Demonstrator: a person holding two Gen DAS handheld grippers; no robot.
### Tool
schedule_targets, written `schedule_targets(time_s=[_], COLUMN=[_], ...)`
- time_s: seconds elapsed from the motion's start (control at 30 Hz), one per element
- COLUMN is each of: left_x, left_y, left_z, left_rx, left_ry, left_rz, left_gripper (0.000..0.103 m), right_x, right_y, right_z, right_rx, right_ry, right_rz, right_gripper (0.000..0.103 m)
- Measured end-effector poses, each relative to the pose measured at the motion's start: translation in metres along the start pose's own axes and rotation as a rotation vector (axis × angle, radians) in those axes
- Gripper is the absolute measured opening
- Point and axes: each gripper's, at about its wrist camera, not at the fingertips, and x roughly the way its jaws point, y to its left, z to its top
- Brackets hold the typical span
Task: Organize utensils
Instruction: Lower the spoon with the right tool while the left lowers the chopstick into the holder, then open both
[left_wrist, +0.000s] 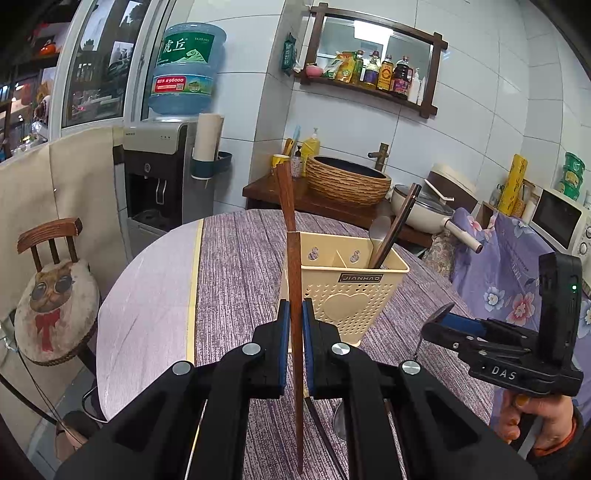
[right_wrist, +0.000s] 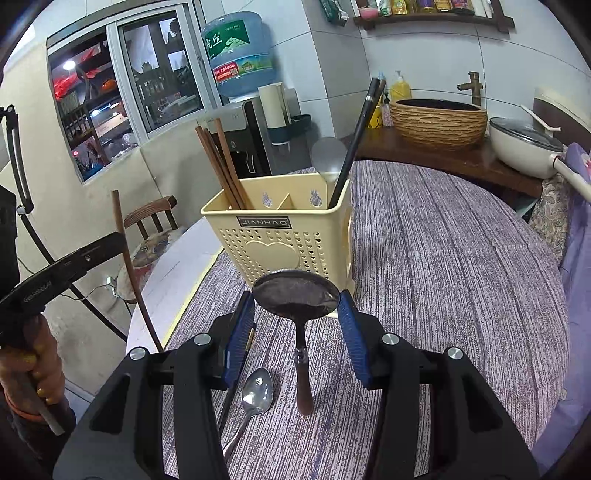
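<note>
The left gripper (left_wrist: 294, 321) is clamped on a brown wooden chopstick (left_wrist: 294, 295). The right gripper (right_wrist: 297, 314), half-open, grips a dark metal spoon (right_wrist: 297, 295) near the cream perforated plastic holder (right_wrist: 280, 236) on the table's far side.

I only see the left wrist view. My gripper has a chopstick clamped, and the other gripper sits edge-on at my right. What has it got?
Observer: The right gripper is shut on a spoon. Its pads grip the edges of the bowl and the dark handle hangs down.
Operator: My chopstick blocks the left side of the holder. Is anything in there?
Observer: Yes, brown chopsticks stand in the left compartment of the holder, leaning to the left.
</note>
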Motion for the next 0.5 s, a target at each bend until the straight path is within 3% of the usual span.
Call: schedule_targets(time_s=[0.5], left_x=[-0.021], left_y=[-0.002], left_z=[0.019], left_rx=[0.016], left_ry=[-0.055], left_rz=[-0.026], left_gripper=[0.008], right_x=[-0.029], right_y=[0.014], right_z=[0.014], right_rx=[-0.002], right_ry=[-0.041], right_rz=[0.046], right_gripper=[0.047])
